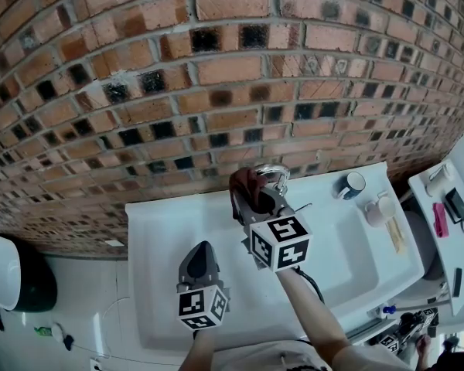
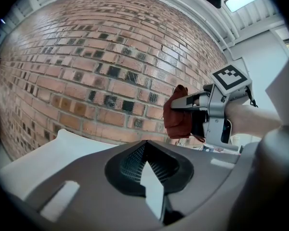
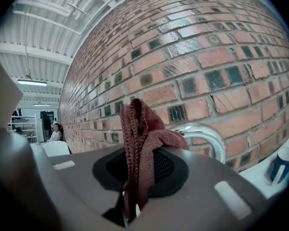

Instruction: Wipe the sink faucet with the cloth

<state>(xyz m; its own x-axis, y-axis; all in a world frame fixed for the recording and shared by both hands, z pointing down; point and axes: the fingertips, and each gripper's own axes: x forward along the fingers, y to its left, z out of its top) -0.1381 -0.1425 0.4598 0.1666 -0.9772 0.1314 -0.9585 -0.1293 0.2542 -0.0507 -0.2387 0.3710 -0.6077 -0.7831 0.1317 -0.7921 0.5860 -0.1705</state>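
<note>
A chrome faucet [image 1: 275,171] arches over the back rim of the white sink [image 1: 164,226], against the brick wall. My right gripper [image 1: 253,194] is shut on a dark red cloth [image 1: 243,182], which sits just left of the faucet's curve, touching or nearly touching it. In the right gripper view the cloth [image 3: 140,139] stands folded between the jaws, with the faucet [image 3: 208,136] right behind it. My left gripper [image 1: 201,248] hangs over the sink basin, shut and holding nothing. Its own view shows the right gripper [image 2: 185,102] and the cloth [image 2: 176,118] ahead.
A blue mug [image 1: 353,184] and a white cup [image 1: 380,207] stand on the sink's right rim. A white shelf [image 1: 437,242] with small items lies further right. A white and black bin [image 1: 9,272] is at the left. Far off sits a person [image 3: 54,131].
</note>
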